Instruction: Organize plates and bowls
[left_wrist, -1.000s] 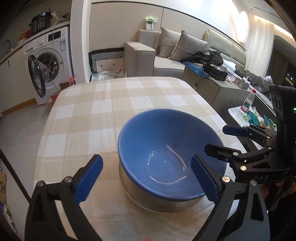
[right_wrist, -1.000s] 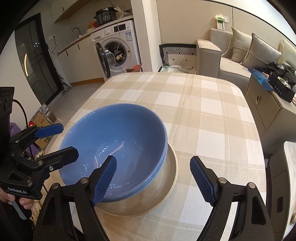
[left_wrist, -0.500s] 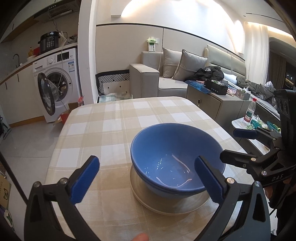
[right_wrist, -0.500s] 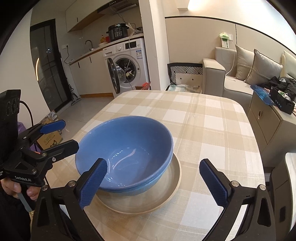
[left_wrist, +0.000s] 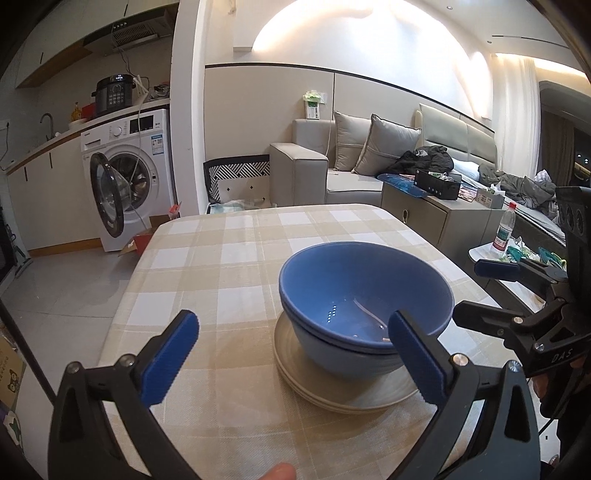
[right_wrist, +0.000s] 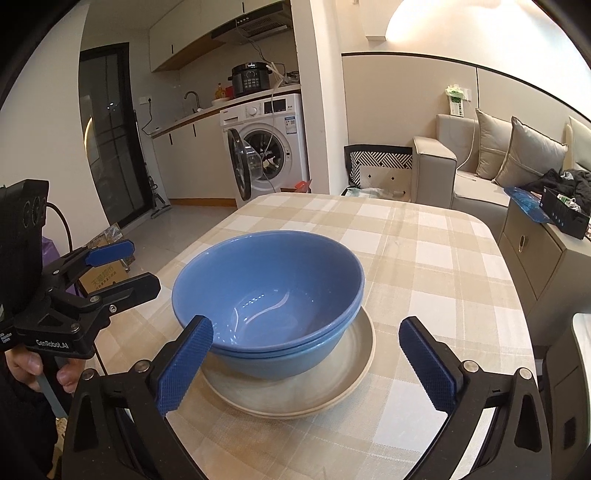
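On the checked desk (left_wrist: 229, 258) we see two blue bowls (left_wrist: 365, 295) nested one in the other, sitting on a stack of beige plates (left_wrist: 332, 391) near the edge closest to us. Nothing else stands on the cloth.

Going left to right: our left gripper (left_wrist: 288, 354) hangs just short of the stack, angled down toward the desk, its jaws spread wide with nothing between them; the bowls lie to the right of its line, behind its right finger. In the right wrist view this gripper shows at the left edge, a hand (right_wrist: 33, 373) wrapped round its handle. Our right gripper (right_wrist: 306, 365) mirrors it, also tilted downward and spread wide, empty, with the near rim of the bowls showing between its fingers but untouched.

We judge the bowls to be glazed ceramic: stiff, fairly heavy as a pair, slick on the surface and liable to chip. The rim is the natural hold, one pad inside and one outside the wall. The plates look thin at the edge, so lifting them would mean slipping a pad under the rim.
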